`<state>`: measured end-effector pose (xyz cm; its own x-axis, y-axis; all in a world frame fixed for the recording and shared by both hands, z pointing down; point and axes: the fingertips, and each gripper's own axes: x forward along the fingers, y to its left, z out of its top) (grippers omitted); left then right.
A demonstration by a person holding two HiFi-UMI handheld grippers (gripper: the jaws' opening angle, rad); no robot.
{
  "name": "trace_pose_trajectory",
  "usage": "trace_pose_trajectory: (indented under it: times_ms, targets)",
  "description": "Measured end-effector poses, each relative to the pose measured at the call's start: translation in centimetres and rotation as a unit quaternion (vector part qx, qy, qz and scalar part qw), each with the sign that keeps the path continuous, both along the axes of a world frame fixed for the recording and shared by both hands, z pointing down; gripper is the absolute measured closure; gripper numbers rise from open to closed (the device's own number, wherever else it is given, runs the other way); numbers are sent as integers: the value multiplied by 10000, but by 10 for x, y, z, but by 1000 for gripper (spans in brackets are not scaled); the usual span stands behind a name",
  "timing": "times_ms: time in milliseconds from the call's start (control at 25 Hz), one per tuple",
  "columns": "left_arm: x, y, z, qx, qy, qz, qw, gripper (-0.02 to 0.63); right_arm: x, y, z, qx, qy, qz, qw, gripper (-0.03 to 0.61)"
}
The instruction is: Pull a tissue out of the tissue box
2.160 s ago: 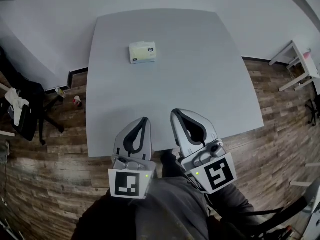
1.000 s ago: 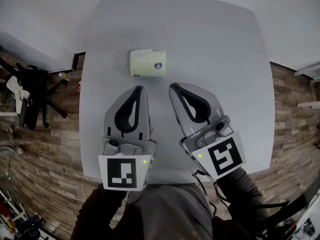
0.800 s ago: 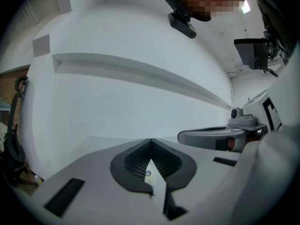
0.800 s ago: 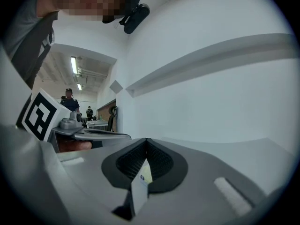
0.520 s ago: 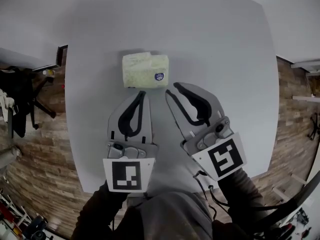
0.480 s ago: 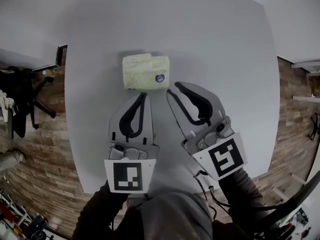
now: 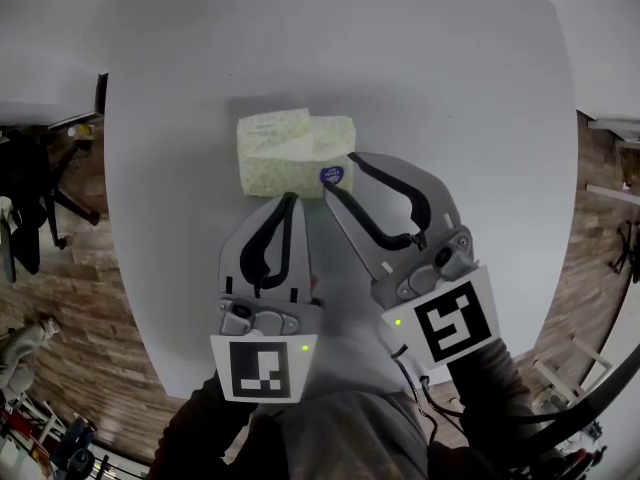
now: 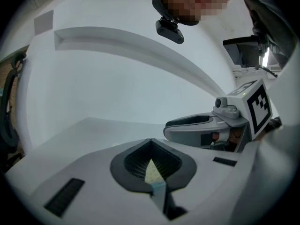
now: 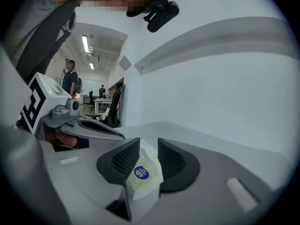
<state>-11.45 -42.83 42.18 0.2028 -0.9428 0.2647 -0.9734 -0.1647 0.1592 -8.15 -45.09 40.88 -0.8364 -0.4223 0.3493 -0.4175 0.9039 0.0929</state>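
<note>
Both grippers have dropped to the tissue box point(image 7: 290, 148), centre frame on the table point(image 7: 450, 88); the left gripper point(image 7: 290, 200) is closed, the right gripper point(image 7: 340, 176) is opening its jaws around the box's corner, so pulling looks near.

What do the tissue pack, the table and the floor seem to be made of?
Tissue pack: probably soft plastic film, pale yellow-green; its top creases and folds.
Table: smooth matt pale grey, perhaps laminate or painted board; no grain shows.
Floor: wood or wood-look planks; brown grain and plank joints.
</note>
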Motion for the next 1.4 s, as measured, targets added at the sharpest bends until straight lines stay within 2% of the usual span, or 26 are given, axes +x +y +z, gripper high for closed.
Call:
trace_pose_trajectory:
  times_ms: [240,280,320,360,520,640,840,1120,1160,1200,1400]
  targets:
    - [-3,-2,23,-163,119,-23,9998,612,-9,-6,23,148,471,-41,9988,493]
    - [-6,-3,28,-180,129,-37,9997,612,-11,-7,29,137,542,-49,9984,515]
    - [-9,-5,33,-194,137,-47,9997,612,-13,-7,33,116,577,-60,9982,564]
    - [-12,-7,37,-213,151,-54,9996,612,-16,-7,35,99,584,-74,9982,577]
    - [-11,-11,44,-241,277,-98,9993,612,-17,-5,32,217,591,-223,9978,570]
    - [-7,-13,44,-217,282,-75,9993,612,-19,-5,32,350,698,-367,9963,523]
    - [-9,-15,52,-249,324,-84,9991,612,-25,-8,50,344,954,-496,9936,515]
    - [-11,-16,58,-289,369,-100,9989,612,-24,-11,67,450,1381,-503,9881,519]
    - [-11,-16,58,-292,367,-96,9989,612,-24,-11,67,478,1417,-498,9875,550]
    - [-11,-16,59,-294,361,-94,9989,612,-24,-12,67,494,1432,-497,9872,572]
    - [-10,-18,69,-428,248,-59,9988,612,-25,-9,47,519,1312,-543,9885,574]
